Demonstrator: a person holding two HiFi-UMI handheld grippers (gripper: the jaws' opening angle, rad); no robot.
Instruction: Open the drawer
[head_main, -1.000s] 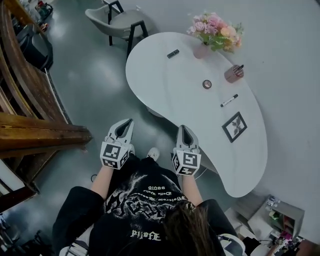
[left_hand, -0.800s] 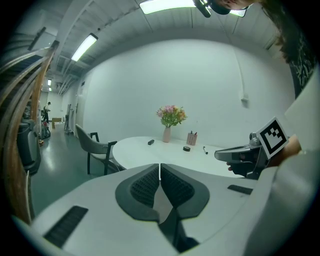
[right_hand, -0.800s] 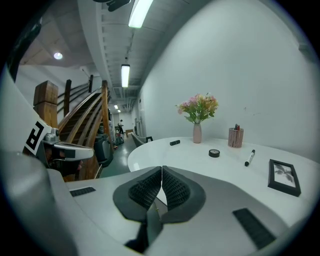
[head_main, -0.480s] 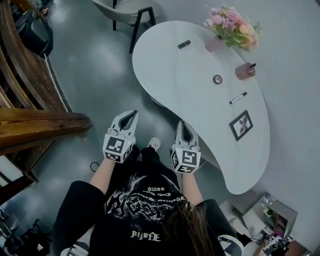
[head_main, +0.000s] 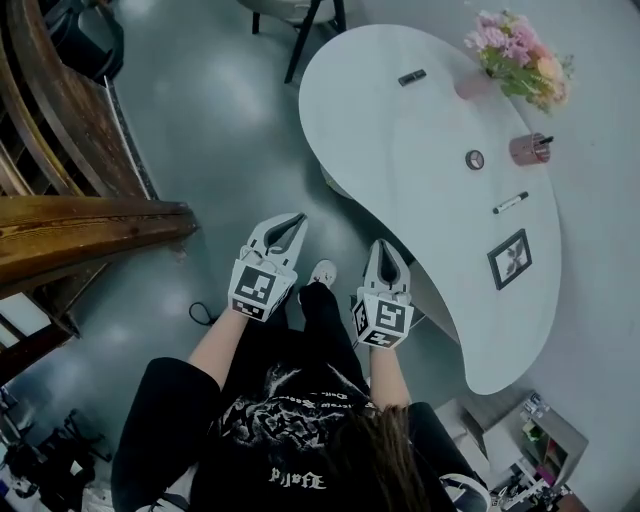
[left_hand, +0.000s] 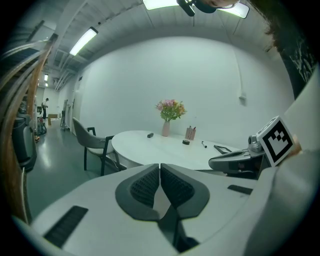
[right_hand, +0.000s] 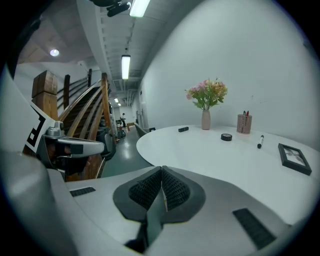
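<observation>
Drawer nowhere to be seen just yet, folks: no view shows one, so where it sits cannot be told from here. What we do have is the left gripper (head_main: 296, 218) and the right gripper (head_main: 385, 244) held out side by side in front of the person, both over the grey floor (head_main: 220, 130), the right one just beside the edge of the white curved table (head_main: 400, 170). Look along each gripper's own view and the story is the same: ribbed pads pressed flat together, nothing between them, both claws fully closed and empty. On the table stand a vase of flowers (head_main: 520, 58), a pen cup (head_main: 528, 148), a marker (head_main: 510, 203) and a picture frame (head_main: 510, 258), all well apart from the grippers. A wooden staircase (head_main: 80, 225) runs along the left, and a small shelf unit (head_main: 548, 432) peeks in at the lower right, too small to tell whether it has a drawer. As for handling, my read is that a drawer will be a stiff, rigid front on runners, moderately heavy and possibly sticky at first; the sensible hold is its handle or top lip near the middle, so one claw must open first, then pull straight and level to avoid jamming it.
</observation>
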